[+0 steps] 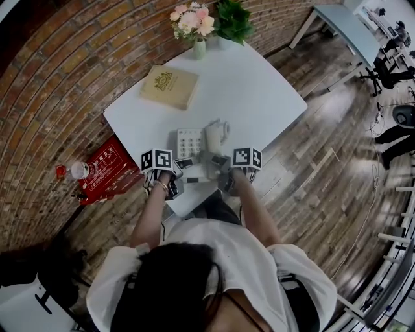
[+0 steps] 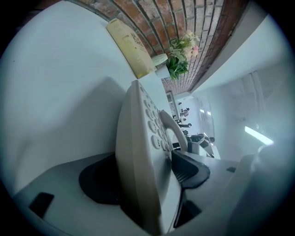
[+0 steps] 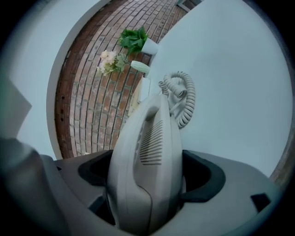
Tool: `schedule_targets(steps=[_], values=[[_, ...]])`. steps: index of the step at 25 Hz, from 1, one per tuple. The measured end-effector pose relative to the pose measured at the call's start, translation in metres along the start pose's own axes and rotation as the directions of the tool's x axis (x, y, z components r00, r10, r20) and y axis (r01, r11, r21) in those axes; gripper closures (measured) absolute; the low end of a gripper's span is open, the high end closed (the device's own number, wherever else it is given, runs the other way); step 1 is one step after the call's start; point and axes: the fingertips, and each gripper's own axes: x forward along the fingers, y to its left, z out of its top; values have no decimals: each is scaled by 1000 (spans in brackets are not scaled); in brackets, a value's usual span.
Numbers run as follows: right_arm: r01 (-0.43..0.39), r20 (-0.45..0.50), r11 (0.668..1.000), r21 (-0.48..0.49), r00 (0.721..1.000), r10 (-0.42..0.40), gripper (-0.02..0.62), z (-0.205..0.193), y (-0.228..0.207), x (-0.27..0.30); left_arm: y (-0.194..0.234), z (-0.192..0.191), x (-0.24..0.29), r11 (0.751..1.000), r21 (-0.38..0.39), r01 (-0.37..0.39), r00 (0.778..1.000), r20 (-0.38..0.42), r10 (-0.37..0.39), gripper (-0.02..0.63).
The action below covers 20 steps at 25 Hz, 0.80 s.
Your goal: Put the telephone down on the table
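The white telephone base (image 1: 190, 141) with its keypad lies over the near part of the white table (image 1: 259, 91). My left gripper (image 1: 182, 164) is shut on the base's near edge. In the left gripper view the base (image 2: 138, 152) stands between the black pads (image 2: 191, 170). My right gripper (image 1: 218, 163) is shut on the white handset (image 1: 214, 137), just right of the base. In the right gripper view the handset (image 3: 145, 161) fills the gap between the jaws, and its coiled cord (image 3: 182, 99) lies on the table beyond. I cannot tell whether the base touches the table.
A tan book (image 1: 170, 86) lies at the table's far left. A vase of pink flowers (image 1: 193, 24) and a green plant (image 1: 233, 19) stand at the far edge. A red box (image 1: 107, 170) sits on the floor at the left, by the brick wall.
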Motion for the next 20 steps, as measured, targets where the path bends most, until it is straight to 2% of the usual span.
schedule_targets(steps=[3,6,9,11,14,18,20], values=[[51,24,999,-19,998,-51,156,-2,-1,0,2,2,-2,997,23,-71,997,34,70,266],[87,74,996,-7,994,-86,156,0,-2,0,6,9,-6,987,57,-152,985,95,146,245],[124,113,992,-14,986,-122,156,2,-4,-2,7,9,-8,979,80,-188,974,145,175,242],[148,158,989,-22,977,-142,156,5,-4,-6,10,11,-14,961,109,-254,953,198,229,238],[159,206,987,-31,967,-150,156,9,1,-5,10,21,-23,921,159,-356,911,278,304,238],[182,220,981,-62,962,-164,157,6,3,-5,11,23,-26,916,161,-367,903,297,309,238],[173,240,982,-76,959,-150,156,8,8,-8,12,24,-31,909,158,-386,888,329,321,239]])
